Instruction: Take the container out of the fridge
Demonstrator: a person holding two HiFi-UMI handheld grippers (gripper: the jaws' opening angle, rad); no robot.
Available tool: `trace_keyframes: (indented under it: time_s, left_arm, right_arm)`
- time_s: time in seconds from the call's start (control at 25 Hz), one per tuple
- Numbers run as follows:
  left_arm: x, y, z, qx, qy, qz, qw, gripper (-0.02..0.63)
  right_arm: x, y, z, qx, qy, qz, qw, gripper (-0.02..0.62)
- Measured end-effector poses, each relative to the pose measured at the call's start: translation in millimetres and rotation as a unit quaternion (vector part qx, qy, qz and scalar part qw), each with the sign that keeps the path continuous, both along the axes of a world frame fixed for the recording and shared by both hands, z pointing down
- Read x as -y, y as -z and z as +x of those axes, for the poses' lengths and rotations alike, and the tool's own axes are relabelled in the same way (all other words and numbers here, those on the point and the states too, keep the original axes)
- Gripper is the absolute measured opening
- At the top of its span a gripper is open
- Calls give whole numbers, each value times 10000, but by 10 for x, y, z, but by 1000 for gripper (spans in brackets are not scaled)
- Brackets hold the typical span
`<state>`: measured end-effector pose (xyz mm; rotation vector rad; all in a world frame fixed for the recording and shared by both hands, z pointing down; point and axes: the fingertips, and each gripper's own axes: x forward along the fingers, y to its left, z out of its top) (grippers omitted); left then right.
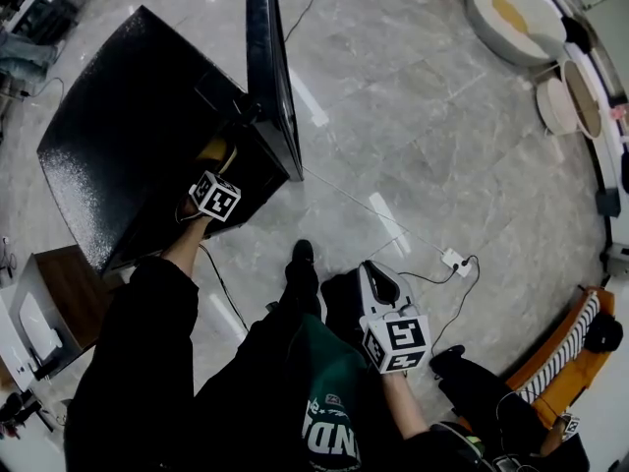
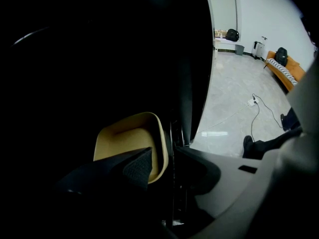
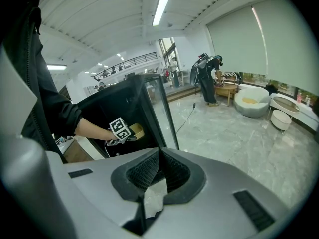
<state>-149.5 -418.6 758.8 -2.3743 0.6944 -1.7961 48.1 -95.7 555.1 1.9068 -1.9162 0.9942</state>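
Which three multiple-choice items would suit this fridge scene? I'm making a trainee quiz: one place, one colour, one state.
1. Where is the container? A on the floor; B inside the fridge; C on a sofa.
2. What colour is the fridge's casing? A white; B red; C black.
3. How is the fridge door? A open; B shut; C taken off.
Key: 1B, it sits in the dark compartment at the left gripper, whose jaws are parted; 2C, the top and sides are black; 3A, the door stands swung out.
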Motion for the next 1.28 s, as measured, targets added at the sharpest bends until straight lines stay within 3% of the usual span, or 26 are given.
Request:
trace_keyframes:
  time_s: [0.36, 1.28]
  left_arm:
    - [-42, -75, -75, 267, 24, -100, 9996, 55]
    - [-588, 319, 131, -182, -470, -111, 9987, 29]
  right_arm:
    - [-69, -22, -30, 63, -67, -40, 9999, 37]
    - [93, 114, -193, 93, 227, 256, 9994, 37]
